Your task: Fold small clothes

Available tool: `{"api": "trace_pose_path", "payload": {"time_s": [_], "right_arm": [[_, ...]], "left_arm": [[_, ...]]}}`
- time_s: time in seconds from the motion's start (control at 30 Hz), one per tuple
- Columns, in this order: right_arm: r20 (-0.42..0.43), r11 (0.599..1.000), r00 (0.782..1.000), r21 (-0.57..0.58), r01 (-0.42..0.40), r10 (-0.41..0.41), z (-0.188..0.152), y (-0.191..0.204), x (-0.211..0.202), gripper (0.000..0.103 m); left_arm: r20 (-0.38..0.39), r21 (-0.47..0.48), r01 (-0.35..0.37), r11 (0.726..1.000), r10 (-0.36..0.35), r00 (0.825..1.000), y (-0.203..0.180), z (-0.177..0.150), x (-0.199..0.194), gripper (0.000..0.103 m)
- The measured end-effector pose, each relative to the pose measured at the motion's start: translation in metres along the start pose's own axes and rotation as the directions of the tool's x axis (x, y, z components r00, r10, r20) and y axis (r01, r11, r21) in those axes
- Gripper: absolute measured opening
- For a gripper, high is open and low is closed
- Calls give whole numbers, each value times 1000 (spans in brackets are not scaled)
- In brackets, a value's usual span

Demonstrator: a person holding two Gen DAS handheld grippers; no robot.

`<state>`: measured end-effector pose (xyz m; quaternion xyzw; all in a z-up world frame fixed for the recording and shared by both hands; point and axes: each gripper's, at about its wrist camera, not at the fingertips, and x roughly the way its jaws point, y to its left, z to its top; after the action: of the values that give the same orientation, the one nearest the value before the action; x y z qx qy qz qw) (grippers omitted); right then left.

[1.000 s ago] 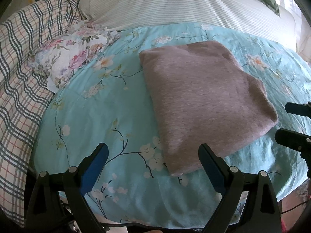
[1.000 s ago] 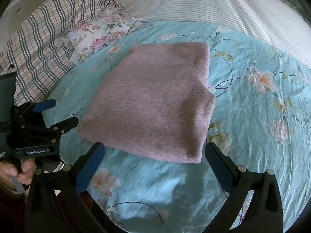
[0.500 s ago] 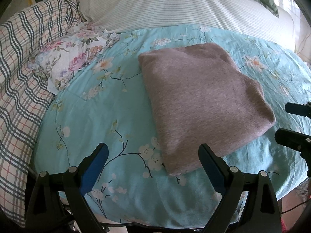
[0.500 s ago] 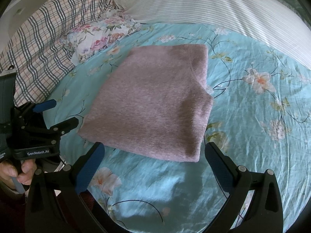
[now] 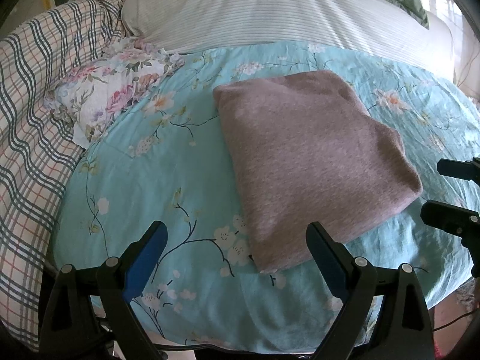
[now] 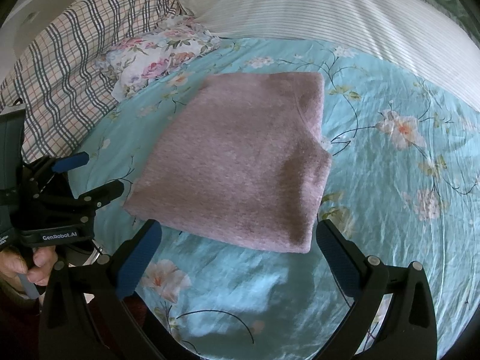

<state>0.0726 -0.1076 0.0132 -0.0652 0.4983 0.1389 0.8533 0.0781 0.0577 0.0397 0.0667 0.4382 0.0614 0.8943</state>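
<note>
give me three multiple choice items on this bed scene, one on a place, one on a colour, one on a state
1. Where does the folded garment lie?
A. on the turquoise floral sheet
B. on the striped pillow
C. on the plaid blanket

2. What colour is the folded garment?
A. navy
B. mauve pink
C. yellow

3. How do the left gripper and the right gripper stand?
A. both shut on the garment
B. one open, one shut
C. both open, holding nothing

Answers:
1 A, the garment rests flat on the flowered turquoise cloth, apart from pillow and blanket.
2 B, its knit surface is dusty pink in both views.
3 C, each pair of fingers is spread wide with only bedding between them.
</note>
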Motion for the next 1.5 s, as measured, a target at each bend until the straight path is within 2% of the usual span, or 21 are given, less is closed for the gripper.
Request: {"api": "trace_pose_path", "payload": {"time_s": [1.2,1.5], "right_arm": [[4,1000,1000,0,6,-6,5,5,-2,103],[9,1000,1000,-18,2,-2,17,1,3,103]], "left_arm": [[4,5,0,1000,0,1000,-6,4,-2,94],[13,-1,-5,1000,5,1000,-3,10,0,94]]}}
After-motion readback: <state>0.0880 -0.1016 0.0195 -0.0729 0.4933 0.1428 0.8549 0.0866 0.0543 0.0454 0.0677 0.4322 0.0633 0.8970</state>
